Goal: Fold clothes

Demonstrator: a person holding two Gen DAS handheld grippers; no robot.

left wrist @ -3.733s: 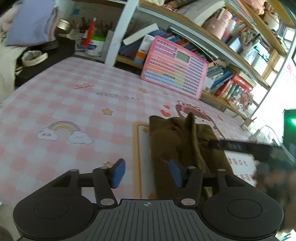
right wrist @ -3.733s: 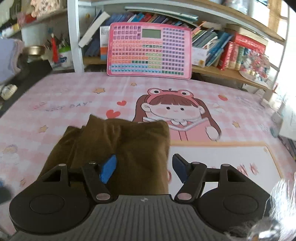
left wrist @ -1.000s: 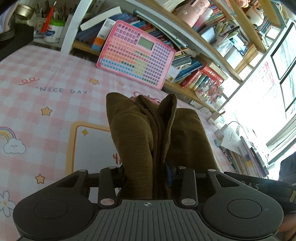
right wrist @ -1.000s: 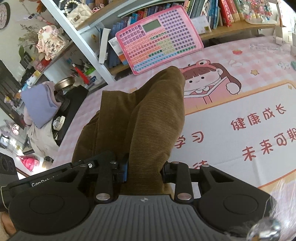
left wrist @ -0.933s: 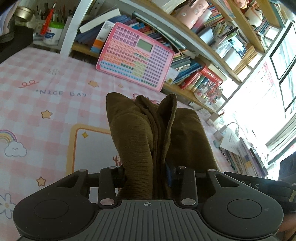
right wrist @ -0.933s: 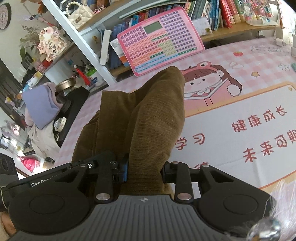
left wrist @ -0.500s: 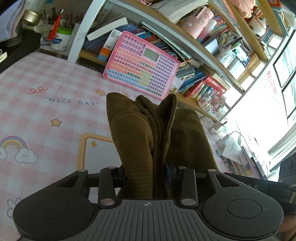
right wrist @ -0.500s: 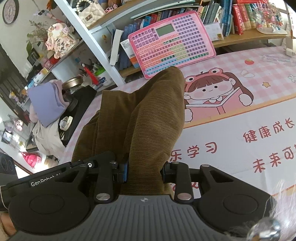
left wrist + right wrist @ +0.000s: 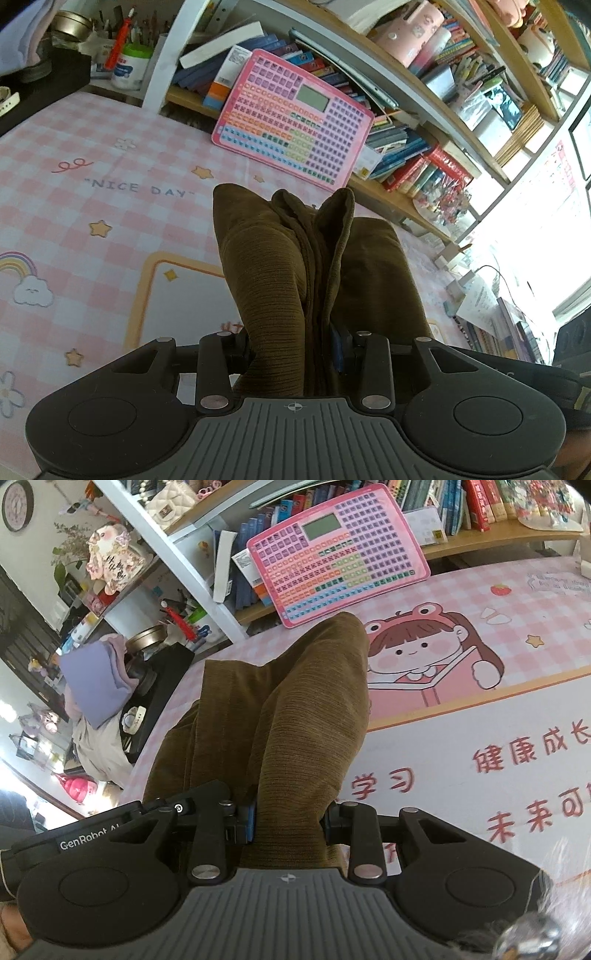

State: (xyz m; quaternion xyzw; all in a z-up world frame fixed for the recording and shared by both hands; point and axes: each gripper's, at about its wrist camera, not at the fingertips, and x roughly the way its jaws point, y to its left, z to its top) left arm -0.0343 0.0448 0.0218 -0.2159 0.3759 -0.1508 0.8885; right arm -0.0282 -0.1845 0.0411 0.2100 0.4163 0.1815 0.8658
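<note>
Over pink checked cartoon mat (image 9: 110, 155), your left gripper (image 9: 291, 347) and right gripper (image 9: 288, 819) each clamp the olive-brown corduroy garment (image 9: 280, 266).

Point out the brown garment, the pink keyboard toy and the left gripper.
brown garment (image 9: 273, 280): left wrist view, ribbed front fold.
pink keyboard toy (image 9: 332, 561): right wrist view, key grid.
left gripper (image 9: 295, 350): left wrist view, between fingertips clamping cloth.

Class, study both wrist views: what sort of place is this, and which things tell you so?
Probably a child's study room at home: crowded bookshelves, a pink learning tablet leaning on them, and a pink cartoon desk mat.
</note>
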